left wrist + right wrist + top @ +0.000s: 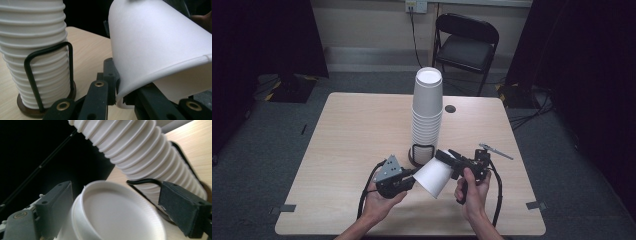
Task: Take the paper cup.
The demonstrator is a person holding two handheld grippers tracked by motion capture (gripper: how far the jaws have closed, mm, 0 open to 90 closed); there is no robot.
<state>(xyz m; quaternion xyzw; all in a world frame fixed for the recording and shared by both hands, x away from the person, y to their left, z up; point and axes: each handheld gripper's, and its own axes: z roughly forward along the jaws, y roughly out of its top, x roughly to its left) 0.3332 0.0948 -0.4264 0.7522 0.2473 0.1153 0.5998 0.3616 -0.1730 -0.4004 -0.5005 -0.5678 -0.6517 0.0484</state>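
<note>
Left tongs (pixel 117 100) pinching plain white cup (pixel 160 50) rim, right tongs (pixel 115 210) spread, loosely flanking its base, no writing

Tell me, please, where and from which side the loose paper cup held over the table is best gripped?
Judging by its pose, the paper cup is best taken at its two ends. It lies tilted, mouth toward the left tongs, which pinch the thin rolled rim. The right tongs straddle the stiffer closed base from the opposite side. The soft tapered wall between would likely dent or slip.
</note>
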